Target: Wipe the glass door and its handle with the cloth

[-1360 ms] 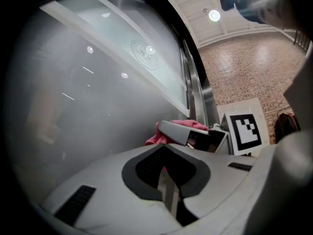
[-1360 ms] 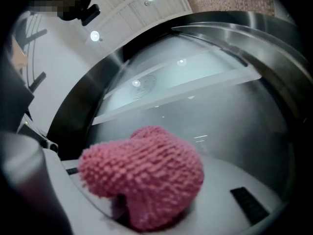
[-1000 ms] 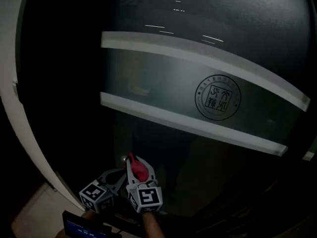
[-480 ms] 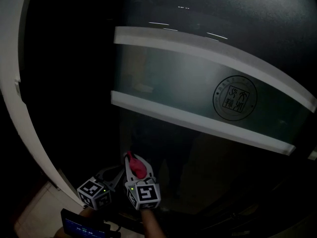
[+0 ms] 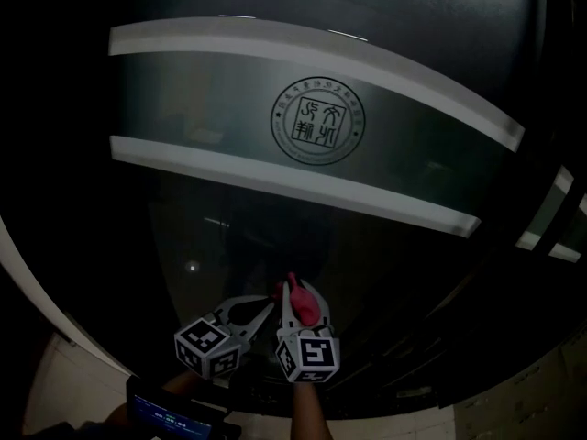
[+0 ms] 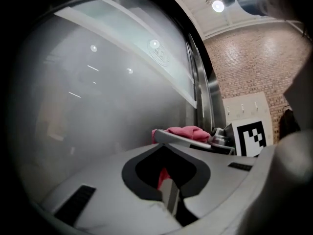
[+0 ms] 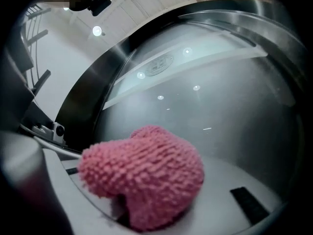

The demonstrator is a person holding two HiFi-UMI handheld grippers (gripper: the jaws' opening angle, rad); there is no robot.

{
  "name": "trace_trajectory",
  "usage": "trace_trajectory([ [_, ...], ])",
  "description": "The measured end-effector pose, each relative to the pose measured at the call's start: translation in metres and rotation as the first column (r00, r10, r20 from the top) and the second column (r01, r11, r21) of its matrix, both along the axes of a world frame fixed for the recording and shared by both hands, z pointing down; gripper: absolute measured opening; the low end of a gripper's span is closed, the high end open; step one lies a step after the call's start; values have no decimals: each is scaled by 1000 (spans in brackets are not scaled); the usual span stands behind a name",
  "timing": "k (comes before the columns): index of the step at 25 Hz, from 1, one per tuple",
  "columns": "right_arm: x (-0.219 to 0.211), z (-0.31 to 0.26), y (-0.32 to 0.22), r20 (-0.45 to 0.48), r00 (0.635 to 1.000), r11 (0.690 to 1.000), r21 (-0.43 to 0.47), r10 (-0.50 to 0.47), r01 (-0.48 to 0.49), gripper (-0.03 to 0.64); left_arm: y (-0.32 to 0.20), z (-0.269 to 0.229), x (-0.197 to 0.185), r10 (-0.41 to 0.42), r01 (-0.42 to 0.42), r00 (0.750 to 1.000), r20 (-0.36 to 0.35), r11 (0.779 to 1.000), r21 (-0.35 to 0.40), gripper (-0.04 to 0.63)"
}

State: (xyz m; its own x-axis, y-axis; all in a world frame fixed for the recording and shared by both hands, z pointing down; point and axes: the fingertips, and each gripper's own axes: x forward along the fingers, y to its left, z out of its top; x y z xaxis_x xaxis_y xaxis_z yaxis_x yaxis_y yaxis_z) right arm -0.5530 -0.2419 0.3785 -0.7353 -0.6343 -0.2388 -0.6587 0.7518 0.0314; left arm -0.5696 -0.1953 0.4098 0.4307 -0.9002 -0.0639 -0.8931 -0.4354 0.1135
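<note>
First, the right claw: jaws closed on a pink knitted cloth, which bulges out past the tips in a rounded wad. A hand holds it from below, and its marker cube faces the head camera.

Left claw: jaws drawn together, nothing gripped. It lies just beside the right claw, on its left. The tips point toward the cloth, a sliver of pink showing through the gap behind them. Its own marker cube sits low in the head view.

Cloth position: held up against the lower, clear part of the glass door, beneath the frosted band. Whether it actually touches the pane cannot be told.

Glass door: dark and reflective, with ceiling lights mirrored as small bright dots. Frosted band crosses the upper half, edged above and below by a white stripe. A round seal with characters is printed on the band.

Surroundings: metal door frame to the pane's right in the left gripper view, brick wall beyond. Pale tiled floor at the lower left of the head view. A small lit screen sits at the bottom edge.
</note>
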Motion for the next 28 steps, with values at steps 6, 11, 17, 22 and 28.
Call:
trace_trajectory([
  [6,132,12,-43,5,986,983,-65,170,-169,44,-22,8,105,126,-127,992,-11,991,-33,6],
  [11,167,13,-44,-5,981,978,-72,194,-194,44,-26,7,146,170,-170,985,-9,985,-32,6],
  [17,175,0,2,20,980,979,-53,199,-198,44,-3,-1,162,253,-253,967,-8,967,-27,5],
  [22,212,-12,53,65,948,950,-54,312,-308,44,27,-16,199,407,-407,913,19,913,-19,5],
  [28,308,-10,92,143,864,875,-115,483,-470,43,45,-9,276,542,-542,840,25,840,5,5],
])
